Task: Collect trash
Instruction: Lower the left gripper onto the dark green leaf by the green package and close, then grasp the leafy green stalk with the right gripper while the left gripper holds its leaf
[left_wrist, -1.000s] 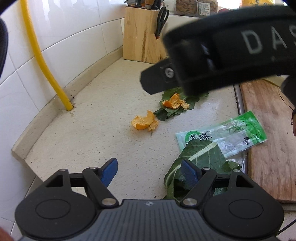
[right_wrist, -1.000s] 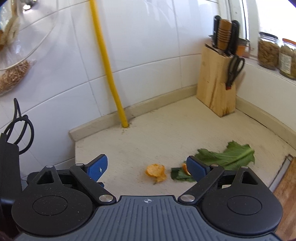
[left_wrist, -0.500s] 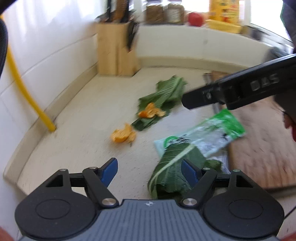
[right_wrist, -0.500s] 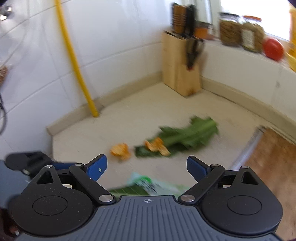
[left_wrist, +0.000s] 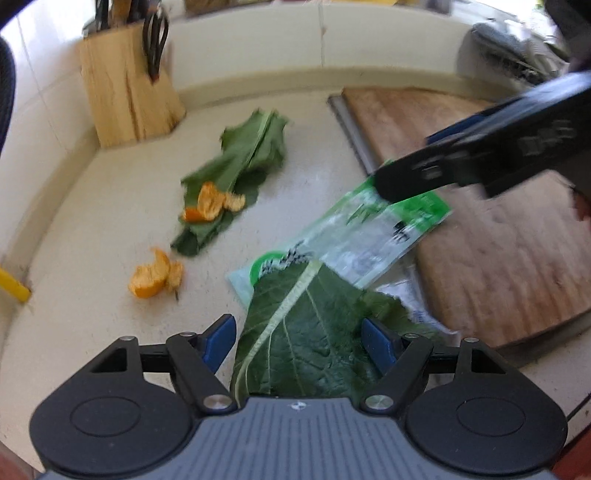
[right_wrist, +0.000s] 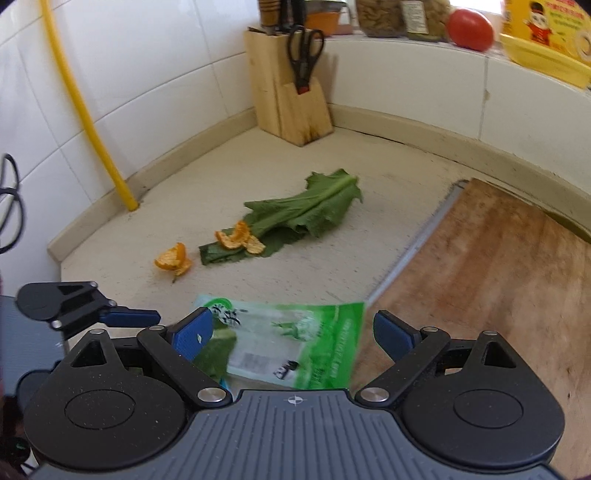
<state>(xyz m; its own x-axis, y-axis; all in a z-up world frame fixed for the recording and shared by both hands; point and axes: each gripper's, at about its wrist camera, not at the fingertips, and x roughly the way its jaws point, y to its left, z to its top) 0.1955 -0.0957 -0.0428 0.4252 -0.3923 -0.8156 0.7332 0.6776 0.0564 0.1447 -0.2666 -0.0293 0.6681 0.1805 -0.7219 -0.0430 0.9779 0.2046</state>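
From the left wrist view, the left tongs (left_wrist: 297, 341) stand open over a dark green leaf (left_wrist: 299, 328) lying partly on a green plastic wrapper (left_wrist: 354, 236) on the bench (left_wrist: 92, 229). Orange peel (left_wrist: 153, 275) lies to the left.

From the right wrist view, the right tongs (right_wrist: 293, 334) gape open above the same wrapper (right_wrist: 295, 343); farther off lie a leaf (right_wrist: 306, 214) and peel (right_wrist: 171, 260), with a knife block (right_wrist: 288, 92) at the wall.

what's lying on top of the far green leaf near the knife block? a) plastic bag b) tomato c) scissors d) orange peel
d, a piece of orange peel rests on the stem end of the far leaf; a second peel lies apart on the counter.
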